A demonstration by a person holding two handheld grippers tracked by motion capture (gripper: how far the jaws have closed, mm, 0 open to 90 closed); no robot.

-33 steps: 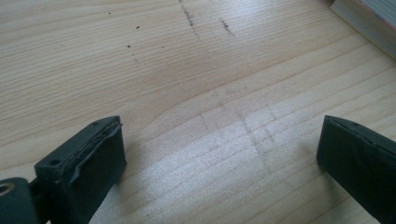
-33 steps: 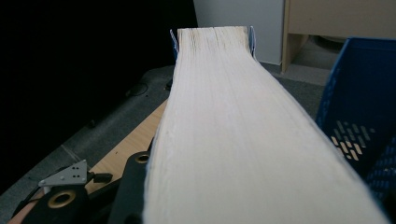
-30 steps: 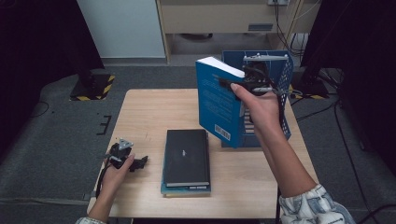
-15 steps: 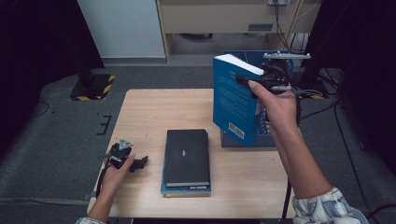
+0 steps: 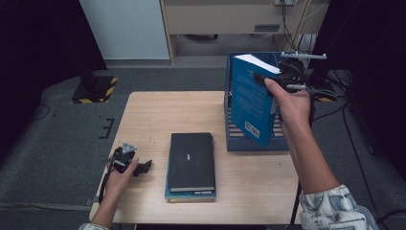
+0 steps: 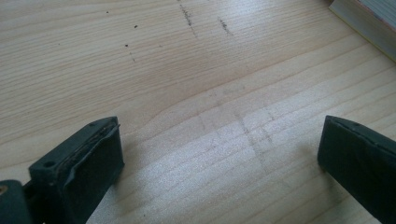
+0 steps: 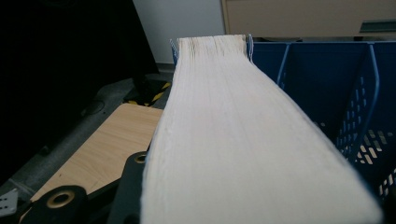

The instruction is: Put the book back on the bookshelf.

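Note:
A thick blue book (image 5: 250,98) hangs upright in the air, clamped by my right gripper (image 5: 272,79) at its top edge, over the left part of the blue file rack (image 5: 253,143). In the right gripper view the book's cream page block (image 7: 233,140) runs away from the camera between the jaws, with the rack's blue wall (image 7: 327,88) to its right. My left gripper (image 5: 128,163) rests on the wooden table (image 5: 158,110) near the front left corner; its jaws stand wide apart over bare wood (image 6: 219,121). A black book (image 5: 190,160) lies flat on another book at the table's front middle.
The rack stands at the table's right rear edge. Dark floor surrounds the table, with a yellow-black striped marker (image 5: 95,91) at the left. A white panel and a wooden cabinet stand behind. The corner of the book stack (image 6: 369,23) shows at the top right of the left gripper view.
My right hand has carried the blue book to the right, so it now hangs over the rack. The left hand has stayed in place.

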